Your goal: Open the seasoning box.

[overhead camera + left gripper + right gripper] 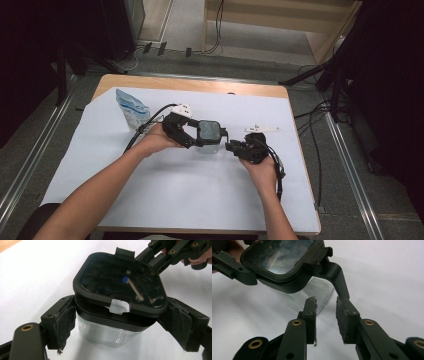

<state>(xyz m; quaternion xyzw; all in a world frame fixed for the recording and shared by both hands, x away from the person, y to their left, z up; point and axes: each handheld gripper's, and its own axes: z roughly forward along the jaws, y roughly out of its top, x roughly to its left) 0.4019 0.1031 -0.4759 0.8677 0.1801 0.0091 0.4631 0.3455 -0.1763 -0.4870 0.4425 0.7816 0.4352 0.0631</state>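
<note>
Black left gripper (pixel 200 136) clamps the clear square plastic container with black clip lid (pixel 117 305) by its sides, lid lifted askew. Right gripper (pixel 325 315) jaws narrow, gap empty, just beside the lid's side latch (pixel 337 277). Container sits mid-table on white sheet (pixel 200 190); blue-white pouch (pixel 132 107) near far-left corner.

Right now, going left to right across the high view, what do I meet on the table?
Blue-and-white pouch → left gripper → clear container with dark lid → right gripper.
</note>
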